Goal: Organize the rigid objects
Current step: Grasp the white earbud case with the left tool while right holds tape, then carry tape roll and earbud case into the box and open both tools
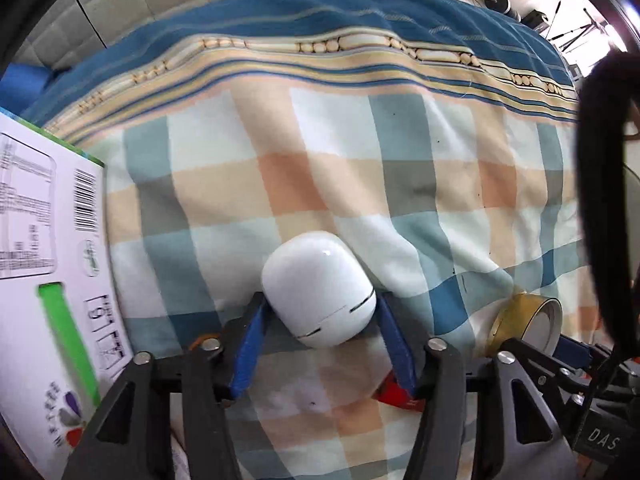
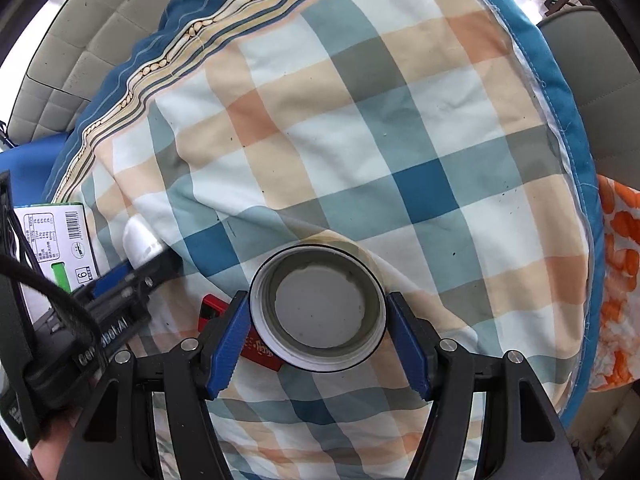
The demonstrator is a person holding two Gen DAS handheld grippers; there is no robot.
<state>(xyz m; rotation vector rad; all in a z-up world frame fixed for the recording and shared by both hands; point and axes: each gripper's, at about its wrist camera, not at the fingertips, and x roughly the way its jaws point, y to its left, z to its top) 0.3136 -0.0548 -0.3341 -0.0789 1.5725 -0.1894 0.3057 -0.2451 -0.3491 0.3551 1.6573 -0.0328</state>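
My left gripper (image 1: 318, 308) is shut on a white rounded plastic case (image 1: 318, 286), held between its blue fingers just above the checked blanket (image 1: 360, 168). My right gripper (image 2: 318, 304) is shut on a round gold-sided lid (image 2: 318, 308), its white and grey inside facing the camera. The lid also shows at the lower right of the left wrist view (image 1: 528, 322). The white case (image 2: 138, 240) and the left gripper (image 2: 132, 276) show at the left of the right wrist view. A red box (image 2: 256, 350) lies on the blanket under the right gripper's left finger.
A white and green carton (image 1: 48, 264) with a barcode stands at the left; it also shows in the right wrist view (image 2: 60, 236). The blanket's blue border (image 2: 572, 120) runs down the right. An orange-patterned cloth (image 2: 620, 280) lies beyond it. A padded headboard (image 2: 80, 48) is behind.
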